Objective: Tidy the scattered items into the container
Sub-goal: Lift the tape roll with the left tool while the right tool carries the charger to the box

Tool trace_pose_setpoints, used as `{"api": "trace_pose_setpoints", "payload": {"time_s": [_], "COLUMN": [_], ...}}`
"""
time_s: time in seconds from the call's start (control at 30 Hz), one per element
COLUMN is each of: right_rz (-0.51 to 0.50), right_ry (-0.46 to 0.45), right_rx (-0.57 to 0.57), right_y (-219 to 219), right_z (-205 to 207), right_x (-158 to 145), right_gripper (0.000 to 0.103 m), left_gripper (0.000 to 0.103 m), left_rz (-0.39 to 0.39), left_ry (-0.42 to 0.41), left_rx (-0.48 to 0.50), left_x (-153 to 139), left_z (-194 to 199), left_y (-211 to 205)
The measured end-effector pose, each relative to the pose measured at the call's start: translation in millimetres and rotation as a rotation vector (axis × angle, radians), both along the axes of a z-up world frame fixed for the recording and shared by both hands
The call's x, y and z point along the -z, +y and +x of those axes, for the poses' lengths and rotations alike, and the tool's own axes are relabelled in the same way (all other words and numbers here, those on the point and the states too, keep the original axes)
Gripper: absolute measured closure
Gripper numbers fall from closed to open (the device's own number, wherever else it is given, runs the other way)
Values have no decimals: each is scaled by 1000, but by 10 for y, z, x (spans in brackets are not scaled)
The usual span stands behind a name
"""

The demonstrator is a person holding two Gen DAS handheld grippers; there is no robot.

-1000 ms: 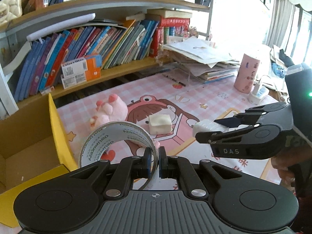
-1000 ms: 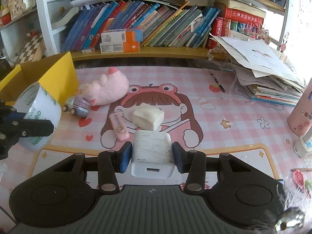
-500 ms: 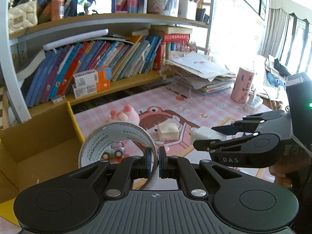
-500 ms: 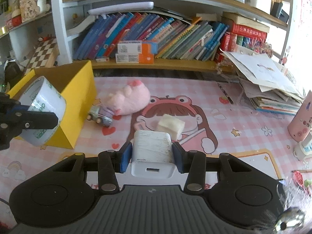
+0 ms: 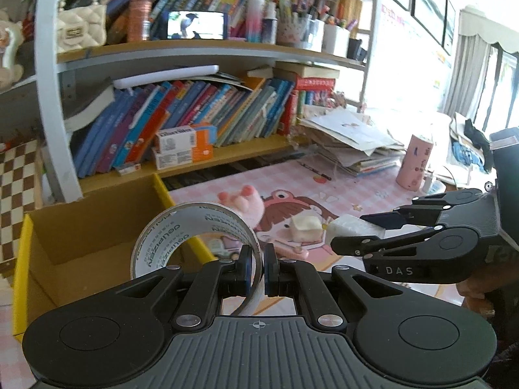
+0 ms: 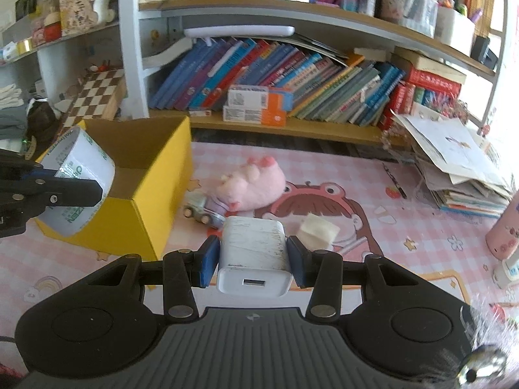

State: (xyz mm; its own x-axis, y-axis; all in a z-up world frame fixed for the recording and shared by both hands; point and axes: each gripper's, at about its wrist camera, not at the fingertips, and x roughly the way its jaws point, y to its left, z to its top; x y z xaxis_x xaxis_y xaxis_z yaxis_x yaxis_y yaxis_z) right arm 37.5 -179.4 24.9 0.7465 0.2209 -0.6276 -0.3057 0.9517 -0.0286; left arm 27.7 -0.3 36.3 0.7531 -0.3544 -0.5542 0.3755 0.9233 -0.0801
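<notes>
My left gripper (image 5: 257,267) is shut on the rim of a roll of clear tape (image 5: 181,236) and holds it in the air beside the open yellow cardboard box (image 5: 74,246). In the right wrist view the tape roll (image 6: 78,191) hangs over the box's near left corner (image 6: 152,207). My right gripper (image 6: 253,256) is shut on a white USB charger (image 6: 254,253), held above the pink mat; it also shows in the left wrist view (image 5: 355,228). On the mat lie a pink plush toy (image 6: 251,183), a small toy car (image 6: 202,212) and a white foam block (image 6: 318,231).
A bookshelf full of books (image 6: 292,77) runs along the back. A stack of papers (image 6: 460,162) and a pink cup (image 6: 504,236) stand at the right. A small pink item (image 5: 293,253) lies on the mat near the foam block. A checkered board (image 6: 97,94) leans at the left.
Both grippers have risen and drawn back toward the left. The box now shows more fully, with the tape roll closer to its opening. Both holds are unchanged.
</notes>
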Motion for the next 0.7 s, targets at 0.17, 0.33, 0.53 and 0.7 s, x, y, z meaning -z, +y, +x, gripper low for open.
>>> {"api": "trace_pose_setpoints", "payload": {"time_s": [0.17, 0.33, 0.53, 0.7], "right_rz": [-7, -15, -28, -35], "right_ry": [-24, -51, -79, -96], "right_rx": [-47, -95, -160, -211], "right_y": [184, 371, 592, 775], "right_z": [23, 68, 134, 203], "right_x": [-73, -162, -274, -357], "right_gripper": [60, 60, 60, 60], "left_gripper": [97, 97, 97, 97], "left_rz": [-4, -4, 1, 9], "left_ry": [-14, -37, -55, -67], "left_rx": [-43, -86, -135, -159], "left_x": [-43, -112, -157, -179], "left_z": [-14, -2, 42, 58], "left_y": [213, 420, 644, 779]}}
